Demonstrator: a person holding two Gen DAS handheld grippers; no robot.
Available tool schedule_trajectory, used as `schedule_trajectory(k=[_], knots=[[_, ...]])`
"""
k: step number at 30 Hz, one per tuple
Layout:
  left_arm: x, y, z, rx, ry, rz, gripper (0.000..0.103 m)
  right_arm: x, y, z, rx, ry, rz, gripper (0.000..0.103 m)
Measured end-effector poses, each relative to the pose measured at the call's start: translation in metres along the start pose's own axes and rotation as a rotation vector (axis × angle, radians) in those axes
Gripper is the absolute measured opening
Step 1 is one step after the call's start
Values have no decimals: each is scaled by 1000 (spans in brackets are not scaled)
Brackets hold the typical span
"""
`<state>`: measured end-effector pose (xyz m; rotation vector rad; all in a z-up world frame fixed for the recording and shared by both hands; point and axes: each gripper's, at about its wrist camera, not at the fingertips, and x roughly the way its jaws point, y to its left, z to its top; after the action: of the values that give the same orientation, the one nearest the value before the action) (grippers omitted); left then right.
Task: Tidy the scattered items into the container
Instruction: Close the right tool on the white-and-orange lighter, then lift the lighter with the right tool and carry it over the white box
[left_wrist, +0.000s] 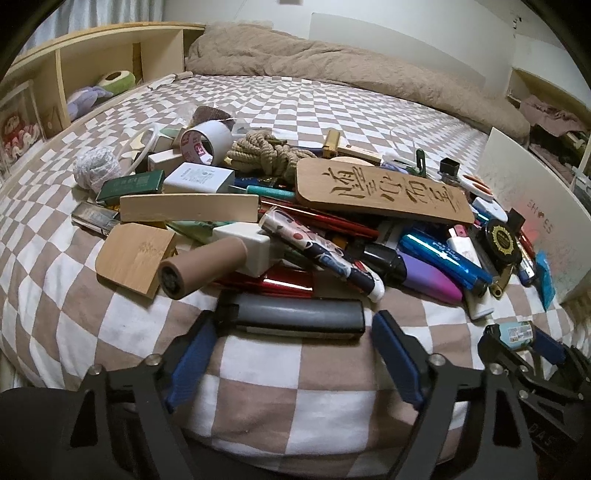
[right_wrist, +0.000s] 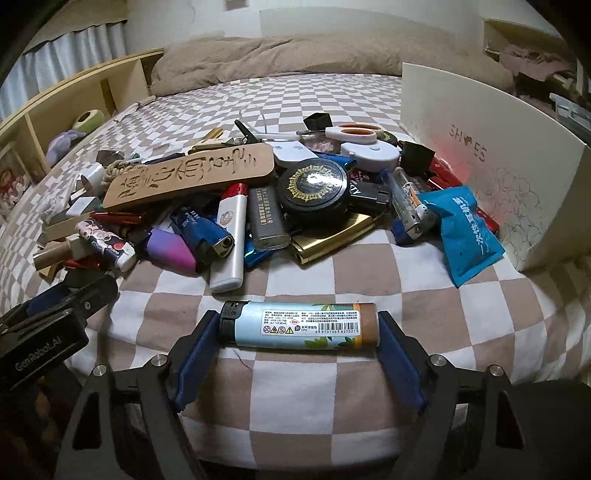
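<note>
A pile of small items lies on a checked bedsheet (left_wrist: 258, 373): lighters, pens, a carved wooden plaque (left_wrist: 380, 192), rope (left_wrist: 266, 153), tape (left_wrist: 207, 142). My left gripper (left_wrist: 293, 328) is open, its fingers on either side of a grey lighter (left_wrist: 295, 315) at the pile's near edge; the right pad stands just clear of it. My right gripper (right_wrist: 297, 326) is shut on a light blue lighter (right_wrist: 299, 325), held lengthwise between the pads above the sheet. It also shows in the left wrist view (left_wrist: 517, 334). A white shoebox (right_wrist: 491, 147) stands to the right of the pile.
A brown duvet (left_wrist: 332, 70) lies bunched along the far side of the bed. A wooden shelf (left_wrist: 92, 70) with soft toys runs along the left. A blue packet (right_wrist: 465, 229) and a round black case (right_wrist: 314, 188) lie near the shoebox.
</note>
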<state>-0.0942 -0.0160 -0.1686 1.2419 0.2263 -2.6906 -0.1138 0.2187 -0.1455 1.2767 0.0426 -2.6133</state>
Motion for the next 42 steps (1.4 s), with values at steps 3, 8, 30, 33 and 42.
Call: schedule_trajectory(k=[3, 8, 30, 33, 42], knots=[[0, -1, 0, 12, -1, 9, 80, -1, 0, 0, -1, -1, 2, 84], [0, -3, -1, 22, -4, 16, 80, -2, -2, -1, 4, -4, 12, 84], [-23, -9, -4, 23, -43, 22, 80, -27, -3, -3, 13, -36, 49, 83], [-30, -7, -2, 13, -58, 24, 80, -30, -5, -3, 21, -39, 52, 83], [-54, -13, 13, -1, -107, -15, 80, -53, -8, 16, 32, -128, 78, 83]])
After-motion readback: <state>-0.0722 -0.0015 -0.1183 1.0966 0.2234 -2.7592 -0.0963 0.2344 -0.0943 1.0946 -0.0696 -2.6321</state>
